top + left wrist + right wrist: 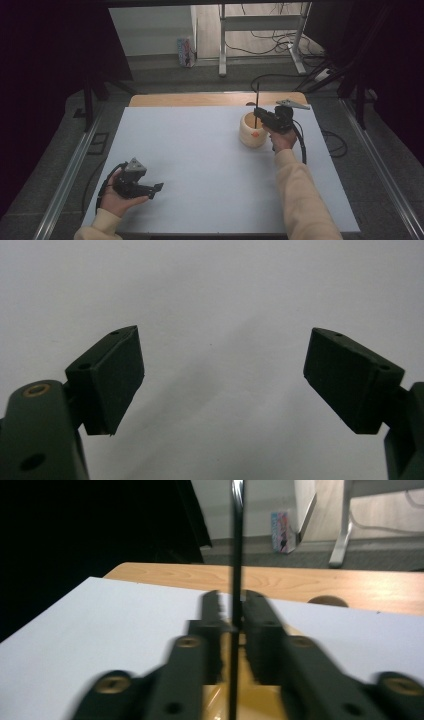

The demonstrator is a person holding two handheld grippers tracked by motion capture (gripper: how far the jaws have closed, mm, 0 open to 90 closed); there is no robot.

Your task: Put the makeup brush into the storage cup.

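The left hand-held gripper [159, 187] rests wide open and empty, well left of the cream holder [252, 131]. Above that holder, the right hand-held gripper [235, 630] has its jaws barely parted around the upright black rod [236, 570]; release it straight, without tilting.

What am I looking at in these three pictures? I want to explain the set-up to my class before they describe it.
There is no robot here: a person sits at a table and holds a hand tool with two black jaws in each hand. The high view looks down from above the person. The other two pictures come from small cameras that ride on the tools and look along their jaws.

On the white board stands a cream pot with a thin black stick upright in it.

The left gripper rests near the person, its jaws wide open with nothing between them. The right gripper is at the pot, its jaws close on either side of the stick. A slim gap shows, so it seems not to be pinched.
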